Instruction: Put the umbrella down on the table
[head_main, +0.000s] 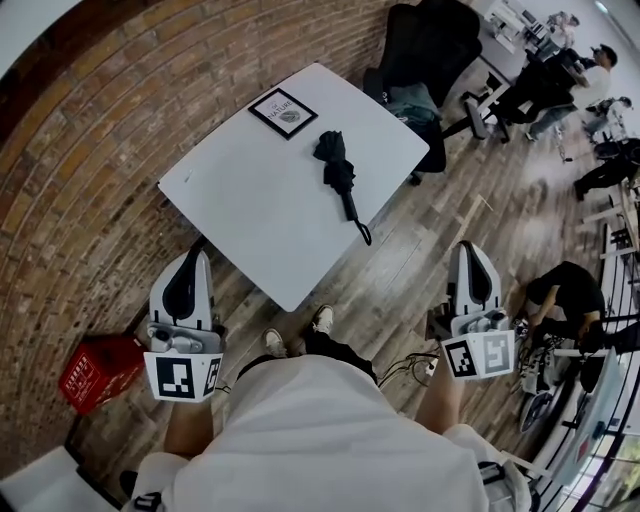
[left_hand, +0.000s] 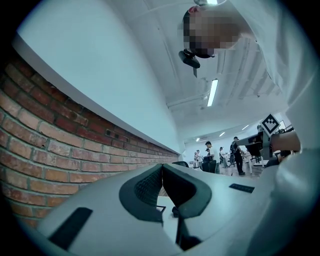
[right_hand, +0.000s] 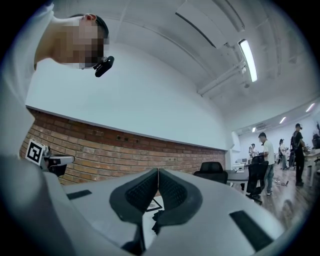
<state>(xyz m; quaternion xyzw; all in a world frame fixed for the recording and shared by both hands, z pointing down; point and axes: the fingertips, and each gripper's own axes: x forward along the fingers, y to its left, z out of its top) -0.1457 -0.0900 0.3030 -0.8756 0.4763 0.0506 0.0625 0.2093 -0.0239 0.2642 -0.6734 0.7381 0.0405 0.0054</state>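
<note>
Head view: folded black umbrella (head_main: 338, 180) is lying flat on the white counter (head_main: 250, 220), near a framed pic (head_main: 283, 112), handle pointing toward the person. Left claw (head_main: 193, 255) & right claw (head_main: 467, 250) are hovering off the counter's near side, both w/ jaws pressed together, nothing between them.

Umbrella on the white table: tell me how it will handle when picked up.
The umbrella is loosely folded, so its fabric probably flops and shifts. The thin shaft looks stiff. Its hooked handle should stop it rolling far.
</note>
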